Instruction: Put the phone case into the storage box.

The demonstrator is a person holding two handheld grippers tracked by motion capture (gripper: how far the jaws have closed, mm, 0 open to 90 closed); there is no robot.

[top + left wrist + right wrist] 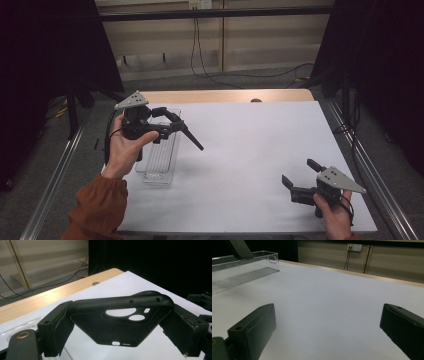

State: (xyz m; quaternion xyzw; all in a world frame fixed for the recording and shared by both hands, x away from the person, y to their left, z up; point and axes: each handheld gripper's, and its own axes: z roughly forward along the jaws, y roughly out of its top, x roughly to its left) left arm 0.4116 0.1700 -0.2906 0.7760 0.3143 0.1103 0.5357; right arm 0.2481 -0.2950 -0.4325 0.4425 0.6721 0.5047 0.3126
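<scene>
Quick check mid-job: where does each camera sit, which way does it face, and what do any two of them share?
High view: above the person's side, looking forward and down on the white table; both forearms, left gripper, right gripper.
Left gripper view: rides the left gripper, looks along jaws shut on a black phone case.
Right gripper view: rides the right gripper, looks low across the table between open jaws.
Shared: high and right gripper views both show the clear tray.

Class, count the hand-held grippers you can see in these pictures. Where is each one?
2. The left hand-held gripper is raised beside the clear tray, shut on a black phone case. The right hand-held gripper is open, near the table's front right corner.
</scene>
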